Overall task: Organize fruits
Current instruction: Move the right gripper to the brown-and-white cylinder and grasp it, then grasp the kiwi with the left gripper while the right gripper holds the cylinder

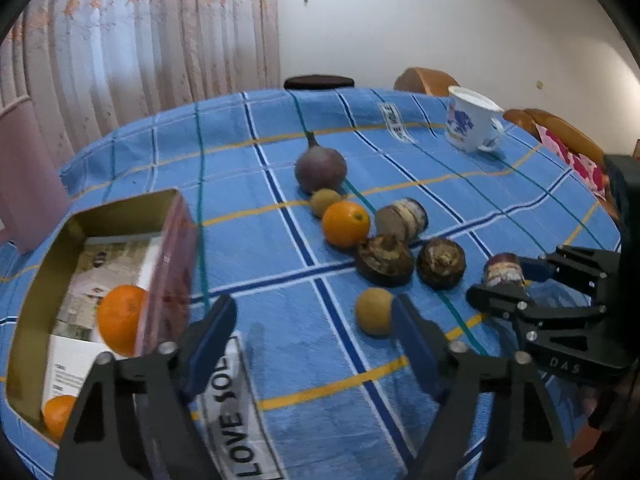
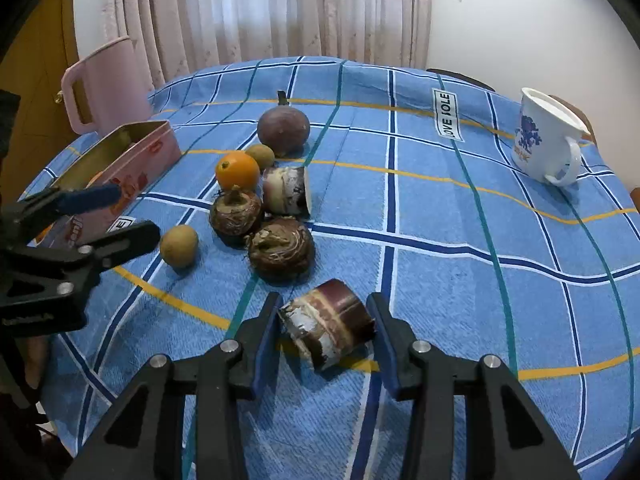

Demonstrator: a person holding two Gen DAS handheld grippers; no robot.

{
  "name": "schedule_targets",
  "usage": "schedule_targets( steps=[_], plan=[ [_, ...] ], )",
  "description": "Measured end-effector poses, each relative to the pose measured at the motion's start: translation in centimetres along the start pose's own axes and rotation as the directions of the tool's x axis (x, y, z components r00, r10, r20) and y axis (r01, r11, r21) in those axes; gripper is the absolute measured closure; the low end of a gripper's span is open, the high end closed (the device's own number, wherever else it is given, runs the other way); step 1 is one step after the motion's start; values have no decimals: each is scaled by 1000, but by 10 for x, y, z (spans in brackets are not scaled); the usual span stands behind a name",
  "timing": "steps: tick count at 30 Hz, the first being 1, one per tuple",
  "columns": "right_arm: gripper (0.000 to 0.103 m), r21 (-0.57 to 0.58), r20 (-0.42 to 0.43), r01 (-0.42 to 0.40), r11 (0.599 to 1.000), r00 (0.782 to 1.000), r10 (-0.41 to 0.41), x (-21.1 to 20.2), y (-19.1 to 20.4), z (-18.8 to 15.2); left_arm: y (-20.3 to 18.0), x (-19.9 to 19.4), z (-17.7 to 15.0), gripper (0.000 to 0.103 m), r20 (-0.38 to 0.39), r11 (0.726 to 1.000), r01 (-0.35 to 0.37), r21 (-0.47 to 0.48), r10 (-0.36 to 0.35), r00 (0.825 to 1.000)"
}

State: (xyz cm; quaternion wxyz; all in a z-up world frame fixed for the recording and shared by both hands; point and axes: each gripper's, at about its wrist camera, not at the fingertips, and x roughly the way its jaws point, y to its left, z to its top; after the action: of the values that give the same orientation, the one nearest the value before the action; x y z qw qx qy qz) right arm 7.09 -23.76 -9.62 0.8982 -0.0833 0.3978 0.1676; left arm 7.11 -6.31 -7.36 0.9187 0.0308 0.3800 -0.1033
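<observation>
Right wrist view | right hand-held gripper (image 2: 326, 326) spread, straddling cut purple-brown fruit piece (image 2: 328, 322) on worktop (image 2: 440, 260) | left hand-held gripper (image 1: 316, 332) spread, empty, beside tin box (image 1: 48, 248) | step: grasping piece | next: close, carry to box

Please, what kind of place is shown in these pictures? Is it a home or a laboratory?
Most likely a room in a home, perhaps a dining area. A table with a blue checked tablecloth stands before a floral curtain, and household things sit on it: a pink jug and a white mug.
</observation>
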Motion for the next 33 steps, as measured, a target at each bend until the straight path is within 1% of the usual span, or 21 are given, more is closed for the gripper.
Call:
schedule_targets(
  steps=[2,5,6,7,8,10,12,14,15,16,17,20,23,27,33],
  plan=[
    [58,-2,12,-2,1000,1000,2,-2,0,0,-1,2,0,33,-13,999,34,-4,-35,999],
    [58,14,35,0,1000,999,0,-5,0,1,-5,4,2,33,-19,999,41,5,-41,999],
    [58,24,40,-8,1000,999,7,-6,-2,2,-6,3,2,35,-20,999,44,4,-44,999],
    [58,36,46,-19,999,999,17,-6,-3,3,-7,2,3,42,-17,999,51,6,-51,999],
    [58,41,50,-24,999,999,22,-8,-3,3,-10,-1,3,42,-8,998,66,17,-66,998],
    [58,45,49,-28,999,998,25,-7,-4,3,-14,-3,3,42,0,997,62,33,-62,998],
    [58,48,50,-30,998,998,28,-8,-4,3,-18,1,4,43,-13,997,65,45,-64,998],
    [58,51,50,-34,998,998,31,-8,-4,3,-19,7,4,48,-35,996,74,42,-73,997],
    [58,52,49,-35,998,998,32,-7,-4,3,-20,10,4,52,-44,996,83,41,-81,996],
    [58,52,48,-37,998,998,35,-7,-4,2,-19,11,4,66,-50,995,96,37,-95,994],
    [58,50,47,-40,998,998,37,-7,-4,2,-18,13,4,75,-60,994,106,31,-104,993],
    [58,46,46,-43,998,998,41,-6,-1,1,-18,13,4,75,-62,993,114,26,-112,992],
    [58,47,72,-48,998,996,44,-11,0,0,-17,10,3,75,-46,993,118,22,-117,992],
    [58,53,121,-54,997,991,47,-20,-1,-2,-15,0,2,75,5,995,98,22,-99,995],
    [58,30,212,-61,998,976,53,-37,3,-4,-11,-13,1,75,79,998,70,4,-70,994]
  ],
)
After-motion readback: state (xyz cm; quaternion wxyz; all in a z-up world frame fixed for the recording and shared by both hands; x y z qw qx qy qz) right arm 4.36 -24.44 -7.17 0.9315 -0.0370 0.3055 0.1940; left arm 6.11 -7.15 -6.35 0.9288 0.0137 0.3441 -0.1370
